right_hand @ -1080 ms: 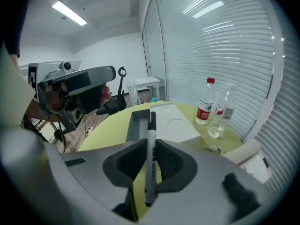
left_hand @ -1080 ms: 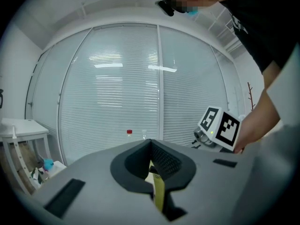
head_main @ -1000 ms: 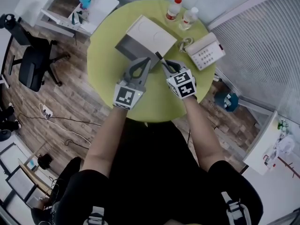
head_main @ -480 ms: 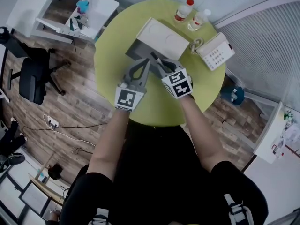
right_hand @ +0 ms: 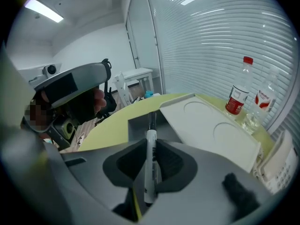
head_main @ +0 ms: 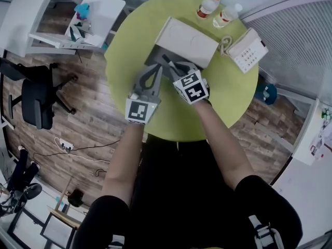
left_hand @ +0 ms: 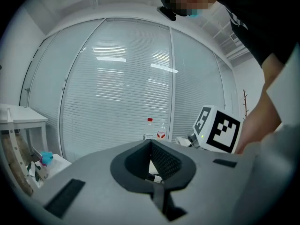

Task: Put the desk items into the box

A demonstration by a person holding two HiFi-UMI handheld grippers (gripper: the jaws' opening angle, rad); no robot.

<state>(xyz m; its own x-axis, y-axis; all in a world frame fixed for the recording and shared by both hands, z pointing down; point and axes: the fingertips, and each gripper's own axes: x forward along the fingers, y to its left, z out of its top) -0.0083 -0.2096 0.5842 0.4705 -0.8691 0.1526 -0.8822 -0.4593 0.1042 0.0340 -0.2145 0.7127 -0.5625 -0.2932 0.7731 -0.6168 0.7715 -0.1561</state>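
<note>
A grey box (head_main: 154,57) with a white lid (head_main: 187,38) lying across its far part stands on the round green table (head_main: 228,95). My right gripper (head_main: 174,66) is shut on a white marker (right_hand: 150,165) with a black cap, which points at the box's open grey compartment (right_hand: 140,122). In the head view the marker's dark tip (head_main: 167,60) lies over that opening. Just to its left, at the box's near edge, my left gripper (head_main: 155,68) is shut with nothing in it. The left gripper view shows its jaws (left_hand: 151,143) meeting, with the right gripper's marker cube (left_hand: 218,130) beside them.
Two plastic bottles (head_main: 209,4) (head_main: 226,14) stand at the table's far edge, and a white desk phone (head_main: 247,49) sits to the box's right. A white side table (head_main: 98,12) with small items and a black office chair (head_main: 36,95) stand to the left on the wooden floor.
My right gripper has carried the marker left and forward, from the box's near right edge to over its opening. The left gripper has stayed beside it.
</note>
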